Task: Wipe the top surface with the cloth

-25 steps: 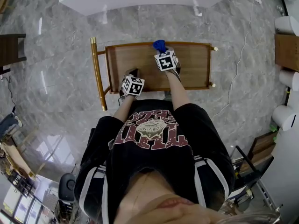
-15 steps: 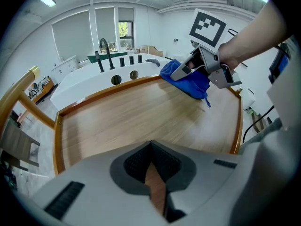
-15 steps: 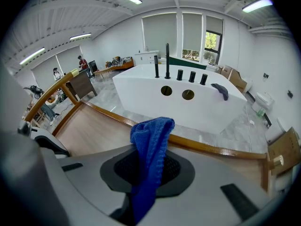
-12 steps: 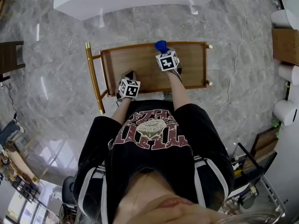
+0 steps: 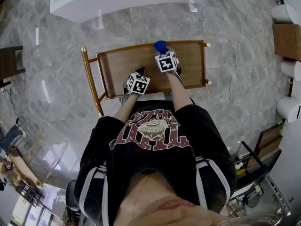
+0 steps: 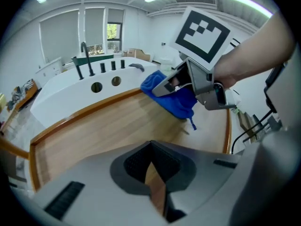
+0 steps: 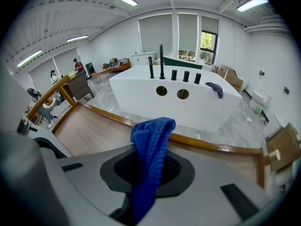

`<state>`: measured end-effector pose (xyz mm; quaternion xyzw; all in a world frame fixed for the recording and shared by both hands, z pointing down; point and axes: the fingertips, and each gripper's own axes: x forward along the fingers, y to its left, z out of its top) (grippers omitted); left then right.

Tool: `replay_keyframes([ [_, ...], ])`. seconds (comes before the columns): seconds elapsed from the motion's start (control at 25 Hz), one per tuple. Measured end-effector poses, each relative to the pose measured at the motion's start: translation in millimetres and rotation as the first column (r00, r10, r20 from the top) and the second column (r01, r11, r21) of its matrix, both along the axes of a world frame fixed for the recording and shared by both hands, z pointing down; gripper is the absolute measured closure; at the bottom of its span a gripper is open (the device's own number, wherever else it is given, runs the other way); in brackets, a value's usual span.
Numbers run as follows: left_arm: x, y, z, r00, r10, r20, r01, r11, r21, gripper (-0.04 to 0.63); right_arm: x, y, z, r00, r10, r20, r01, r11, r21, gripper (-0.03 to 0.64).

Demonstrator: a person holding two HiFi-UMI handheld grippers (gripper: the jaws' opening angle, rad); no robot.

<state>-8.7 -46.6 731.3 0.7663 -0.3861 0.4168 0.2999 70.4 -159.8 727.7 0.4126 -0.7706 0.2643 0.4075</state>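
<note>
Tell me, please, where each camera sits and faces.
Head view: on the head, facing steeply down at the wooden top; torso, forearms show.
Left gripper view: on the left tool, facing the right tool across the top; forearm shows.
Right gripper view: on the right tool, facing the white basin.
Both gripper views share the blue cloth.

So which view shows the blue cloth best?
The right gripper view: the blue cloth sits close and central, pinched in the right gripper. The left gripper view shows it side-on, hanging from that gripper over the wooden top. The head view shows only a blue tuft beyond the gripper.
</note>
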Motion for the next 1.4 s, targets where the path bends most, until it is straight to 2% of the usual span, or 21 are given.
replay_keyframes([
  [0.12,26,4,10,0.994,0.112,0.014,-0.111,0.992,-0.064,0.546,3,1,0,1.0,0.0,-0.004,0.0,1.0,-0.001,0.552],
  [0.24,32,9,14,0.987,0.155,0.039,-0.152,0.986,-0.073,0.546,13,1,0,1.0,0.001,-0.009,-0.001,1.0,-0.006,0.552],
  [0.48,30,6,15,0.998,0.069,-0.007,-0.069,0.992,-0.108,0.546,39,0,1,0.999,-0.007,-0.04,0.006,1.0,-0.007,0.552],
  [0.64,32,7,15,0.995,0.099,0.026,-0.096,0.991,-0.092,0.546,55,-2,3,0.999,0.005,-0.042,-0.006,1.0,-0.004,0.552],
  [0.92,32,8,17,0.993,0.107,0.043,-0.103,0.991,-0.09,0.546,81,-4,4,0.998,0.035,-0.056,-0.036,0.999,-0.015,0.552],
  [1.4,31,5,16,0.994,0.099,0.045,-0.094,0.991,-0.093,0.546,128,-15,3,0.991,0.099,-0.089,-0.099,0.995,-0.001,0.552],
])
